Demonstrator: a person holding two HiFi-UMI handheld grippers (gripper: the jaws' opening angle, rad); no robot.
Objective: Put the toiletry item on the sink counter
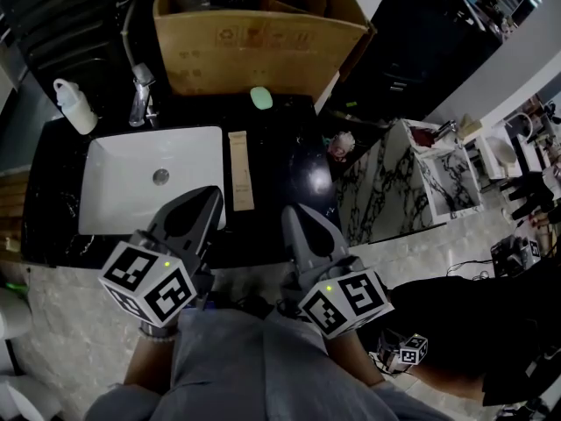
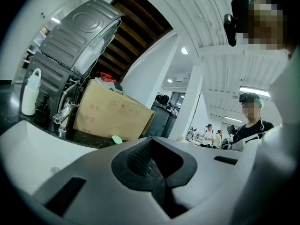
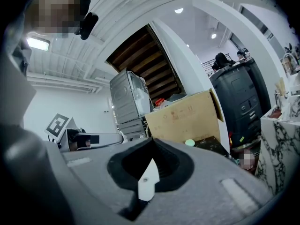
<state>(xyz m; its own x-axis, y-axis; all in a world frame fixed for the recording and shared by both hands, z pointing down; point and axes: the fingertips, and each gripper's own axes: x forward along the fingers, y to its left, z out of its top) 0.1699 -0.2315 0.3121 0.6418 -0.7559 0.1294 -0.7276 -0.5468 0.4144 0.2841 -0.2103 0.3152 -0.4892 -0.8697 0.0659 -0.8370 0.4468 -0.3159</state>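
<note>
- The person's grey clothing (image 1: 237, 367) fills the near edge of the head view, with both hand-held tools just beyond it.
- The left gripper (image 1: 207, 202), grey with a black-and-white marker cube, has its jaws pressed together on nothing; its tip sits over the near right corner of the white rectangular basin (image 1: 118, 178).
- The right gripper (image 1: 294, 218) also has its jaws together. A small white wedge shows in the seam; I cannot tell what it is.
- The long flat tan packet (image 1: 240, 171) lies on the glossy black sink counter (image 1: 285, 160), just right of the basin, lengthwise near to far, clear of both tools.
- A mint-green oval bar (image 1: 261, 98) rests farther back on the counter, near the open brown cardboard box (image 1: 254, 51).
- A chrome tap (image 1: 140, 95) stands behind the basin, with a white pump bottle (image 1: 74, 105) to its left.
</note>
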